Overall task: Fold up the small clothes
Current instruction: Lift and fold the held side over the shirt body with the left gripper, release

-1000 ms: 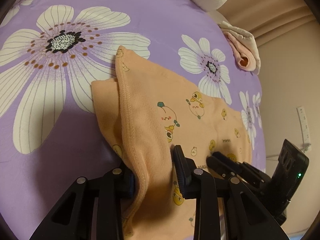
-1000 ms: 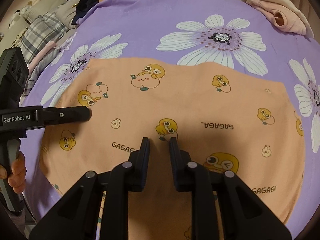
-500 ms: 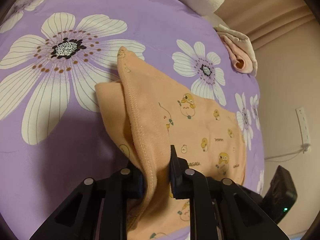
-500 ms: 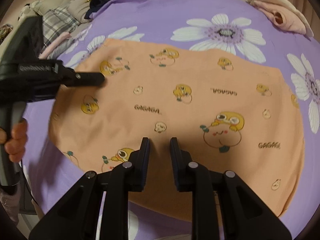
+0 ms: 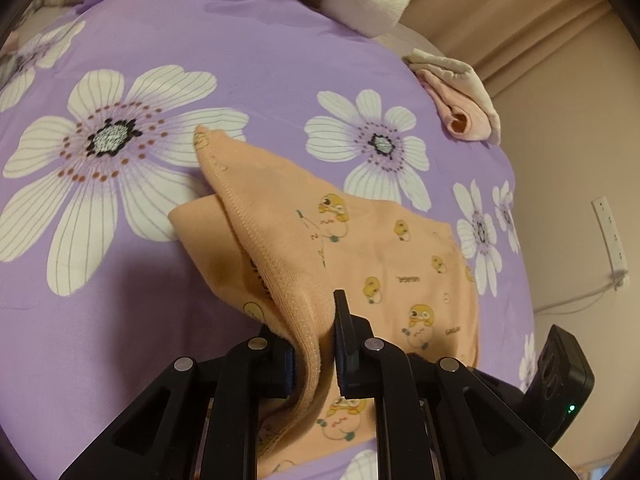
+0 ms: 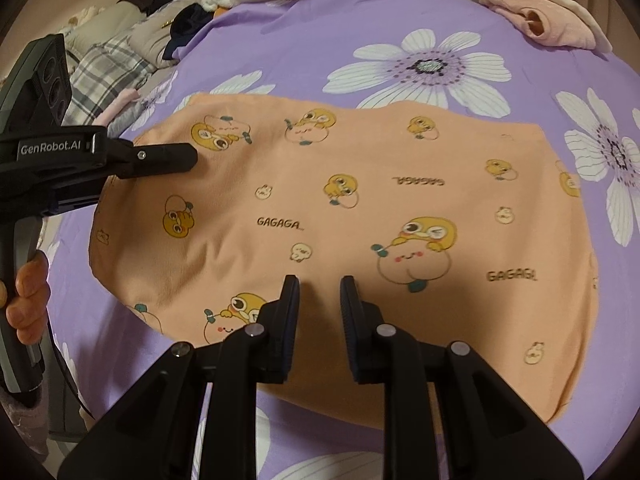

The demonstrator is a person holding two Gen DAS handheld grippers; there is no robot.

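Left tongs (image 5: pixel 314 346) pinching hemmed edge of orange garment (image 6: pixel 360 216), lifting it for folding across. Right tongs (image 6: pixel 319 300) hovering spread above cloth on purple bedsheet (image 6: pixel 300 40).

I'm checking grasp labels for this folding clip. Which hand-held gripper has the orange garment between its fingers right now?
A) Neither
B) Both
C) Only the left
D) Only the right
C: the left hand-held gripper pinches a lifted hem of the orange garment, while the right hand-held gripper hovers over the flat cloth with an empty gap between its fingers.
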